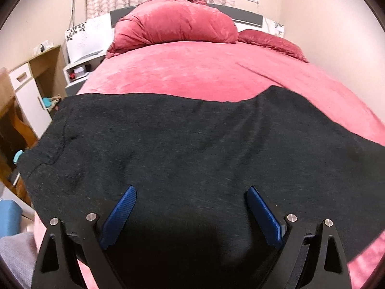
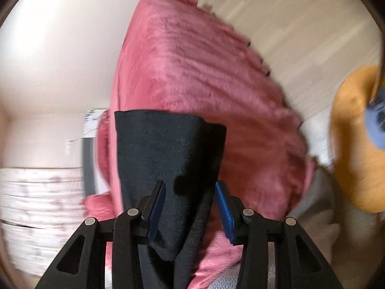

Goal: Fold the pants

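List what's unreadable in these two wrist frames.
- Left wrist: the dark charcoal knit pants run off the right edge; the leg ends are cut off.
- Right wrist: motion blur smears the pink plush bedspread; whether the right tongs pinch the cloth is unclear.

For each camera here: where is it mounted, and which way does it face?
Left wrist: sits behind the open left gripper, facing across the pants toward the pillow.
Right wrist: sits behind the open right gripper, tilted, looking along a pants leg over the bed.
Shared: pants and bed.
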A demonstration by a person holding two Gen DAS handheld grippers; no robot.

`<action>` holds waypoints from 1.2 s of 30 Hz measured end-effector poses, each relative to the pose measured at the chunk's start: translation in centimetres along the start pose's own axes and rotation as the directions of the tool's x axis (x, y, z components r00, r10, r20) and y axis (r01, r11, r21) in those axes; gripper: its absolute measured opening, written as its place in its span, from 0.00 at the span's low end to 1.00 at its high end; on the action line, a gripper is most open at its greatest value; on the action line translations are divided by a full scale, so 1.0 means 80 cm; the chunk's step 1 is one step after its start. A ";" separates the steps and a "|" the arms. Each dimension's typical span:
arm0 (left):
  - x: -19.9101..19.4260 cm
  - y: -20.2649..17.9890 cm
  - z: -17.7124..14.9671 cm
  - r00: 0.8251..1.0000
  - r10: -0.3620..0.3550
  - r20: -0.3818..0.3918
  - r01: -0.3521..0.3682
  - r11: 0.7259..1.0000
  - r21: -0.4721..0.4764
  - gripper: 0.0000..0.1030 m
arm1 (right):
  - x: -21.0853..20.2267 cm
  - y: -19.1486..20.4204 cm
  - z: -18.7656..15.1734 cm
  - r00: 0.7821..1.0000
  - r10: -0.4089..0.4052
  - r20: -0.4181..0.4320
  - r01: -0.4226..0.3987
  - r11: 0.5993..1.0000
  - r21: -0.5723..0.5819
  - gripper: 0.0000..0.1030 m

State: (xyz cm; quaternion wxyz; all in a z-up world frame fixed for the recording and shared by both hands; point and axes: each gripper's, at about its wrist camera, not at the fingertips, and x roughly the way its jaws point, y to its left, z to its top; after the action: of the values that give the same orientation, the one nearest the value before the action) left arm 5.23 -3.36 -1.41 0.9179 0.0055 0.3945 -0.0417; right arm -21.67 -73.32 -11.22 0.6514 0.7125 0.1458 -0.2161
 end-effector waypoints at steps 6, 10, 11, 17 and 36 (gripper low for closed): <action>0.001 -0.021 -0.007 1.000 0.011 -0.022 -0.009 0.997 0.077 0.92 | 0.042 -0.015 0.007 0.998 0.038 -0.059 -0.033 0.996 0.079 0.22; 0.003 -0.013 -0.005 0.999 0.012 -0.031 -0.010 0.999 0.046 0.92 | 0.014 0.018 0.006 0.999 -0.042 -0.004 0.041 0.991 -0.125 0.16; 0.003 -0.012 -0.004 0.999 0.011 -0.032 -0.010 0.999 0.043 0.92 | 0.007 0.028 0.009 0.996 -0.083 0.018 0.085 0.981 -0.173 0.16; 0.005 -0.014 -0.005 1.000 0.017 -0.022 -0.016 0.998 0.056 0.93 | -0.011 0.026 0.041 0.992 -0.114 0.060 0.123 0.979 -0.162 0.29; 0.013 -0.007 -0.001 1.000 0.018 -0.023 -0.016 0.998 0.058 0.97 | -0.002 0.032 0.035 0.991 -0.128 -0.039 0.118 0.976 -0.183 0.34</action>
State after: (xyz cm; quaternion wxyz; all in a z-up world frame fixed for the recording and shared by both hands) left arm 5.83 -4.01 -2.21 0.9130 0.0361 0.4038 -0.0454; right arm -20.86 -76.41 -9.08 0.6946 0.6456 0.2249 -0.2239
